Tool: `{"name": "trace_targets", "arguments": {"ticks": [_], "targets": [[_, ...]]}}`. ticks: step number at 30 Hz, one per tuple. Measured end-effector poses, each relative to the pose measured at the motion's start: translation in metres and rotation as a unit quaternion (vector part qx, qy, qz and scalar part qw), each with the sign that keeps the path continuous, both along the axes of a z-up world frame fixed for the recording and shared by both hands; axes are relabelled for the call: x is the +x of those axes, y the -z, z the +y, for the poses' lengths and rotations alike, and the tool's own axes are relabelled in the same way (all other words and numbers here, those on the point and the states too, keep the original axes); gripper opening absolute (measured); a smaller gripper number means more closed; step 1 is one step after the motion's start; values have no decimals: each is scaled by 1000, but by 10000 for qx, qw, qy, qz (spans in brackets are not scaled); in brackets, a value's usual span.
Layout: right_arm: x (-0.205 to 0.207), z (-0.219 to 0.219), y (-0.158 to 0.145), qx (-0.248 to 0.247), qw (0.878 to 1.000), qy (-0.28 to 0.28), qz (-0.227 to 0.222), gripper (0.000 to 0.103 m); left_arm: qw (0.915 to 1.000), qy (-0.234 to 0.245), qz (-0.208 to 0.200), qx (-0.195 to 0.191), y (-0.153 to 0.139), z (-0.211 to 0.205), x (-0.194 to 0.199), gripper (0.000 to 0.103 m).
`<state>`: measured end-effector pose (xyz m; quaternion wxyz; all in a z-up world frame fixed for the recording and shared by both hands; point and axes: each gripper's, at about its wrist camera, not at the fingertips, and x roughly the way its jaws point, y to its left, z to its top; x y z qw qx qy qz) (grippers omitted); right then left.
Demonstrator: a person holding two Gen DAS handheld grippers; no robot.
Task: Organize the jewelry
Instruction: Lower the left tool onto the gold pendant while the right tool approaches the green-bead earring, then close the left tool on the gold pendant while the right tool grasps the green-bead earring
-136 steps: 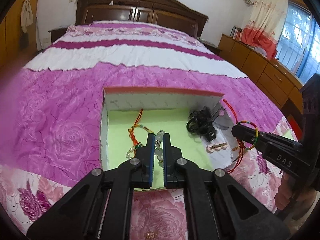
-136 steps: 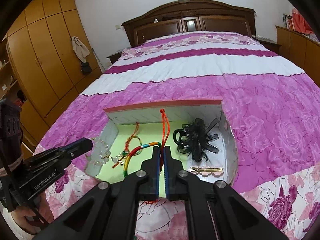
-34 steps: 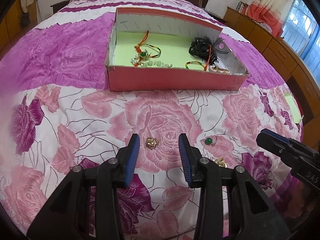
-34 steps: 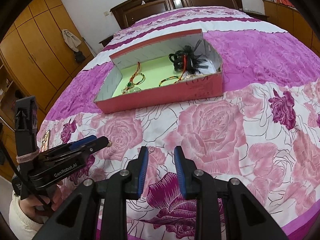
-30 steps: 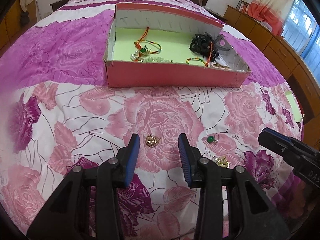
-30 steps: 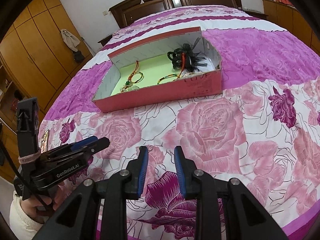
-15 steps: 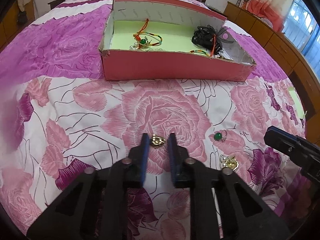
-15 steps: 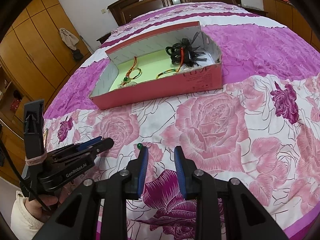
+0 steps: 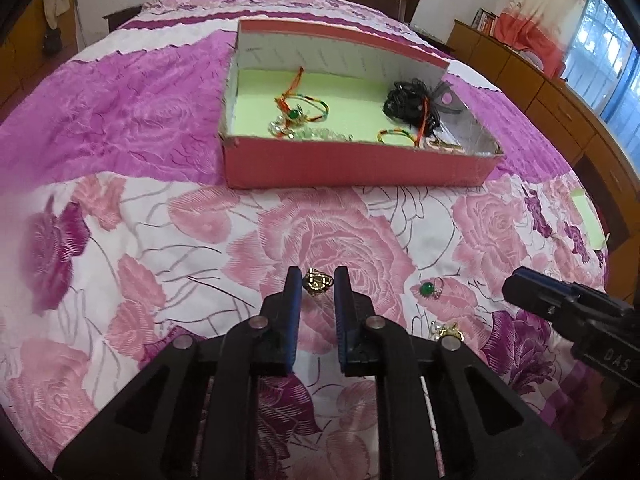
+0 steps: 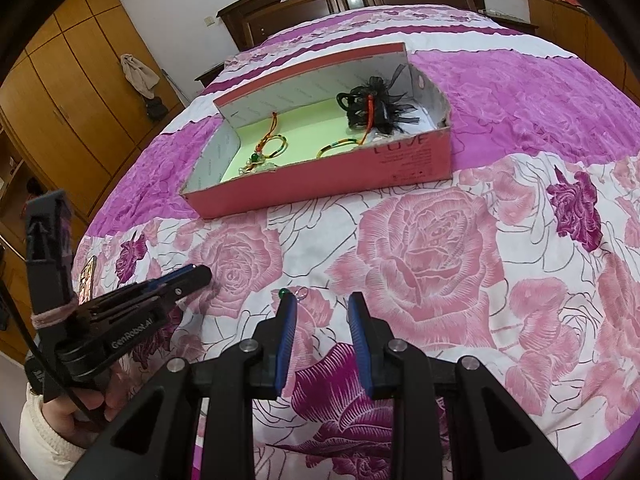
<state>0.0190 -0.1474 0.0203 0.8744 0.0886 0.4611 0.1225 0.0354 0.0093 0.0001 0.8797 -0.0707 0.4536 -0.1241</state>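
The left hand-held gripper [image 9: 316, 280], wide apart a second ago, is now pinching the gold ring [image 9: 317, 281] on the bed (a lift looks next). Far ahead is sitting the pink box [image 9: 360, 164]. The right hand-held gripper [image 10: 322, 304] is waiting released, empty.

You see one pink box [image 9: 356, 168] on the bedspread; two cord bracelets [image 9: 308, 104] and one black hair bow [image 9: 412, 100] inside it; three loose pieces outside: gold ring [image 9: 317, 281], green-stone ring [image 9: 430, 289], gold-and-pearl piece [image 9: 447, 331].
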Motion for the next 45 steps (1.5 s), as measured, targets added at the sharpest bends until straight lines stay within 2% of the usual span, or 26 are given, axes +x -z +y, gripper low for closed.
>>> {"name": "trace_targets", "arguments": {"ticks": [8, 18, 27, 35, 40, 45], "targets": [[10, 22, 5, -70, 9996, -265, -28, 29, 9999, -151, -24, 55, -1, 7, 1, 8], [22, 37, 28, -212, 9982, -486, 263, 29, 9996, -275, 17, 1, 3, 14, 3, 8], [30, 50, 39, -437, 9961, -682, 348, 29, 9995, -317, 54, -56, 6, 17, 4, 8], [39, 53, 48, -522, 9952, -683, 470, 18, 9993, -358, 79, -104, 8, 20, 4, 8], [39, 54, 49, -535, 9951, -712, 434, 17, 9992, -385, 81, -73, 7, 19, 4, 8], [36, 46, 42, -298, 9966, -692, 340, 16, 9992, -394, -6, -48, 0, 20, 1, 8]]}}
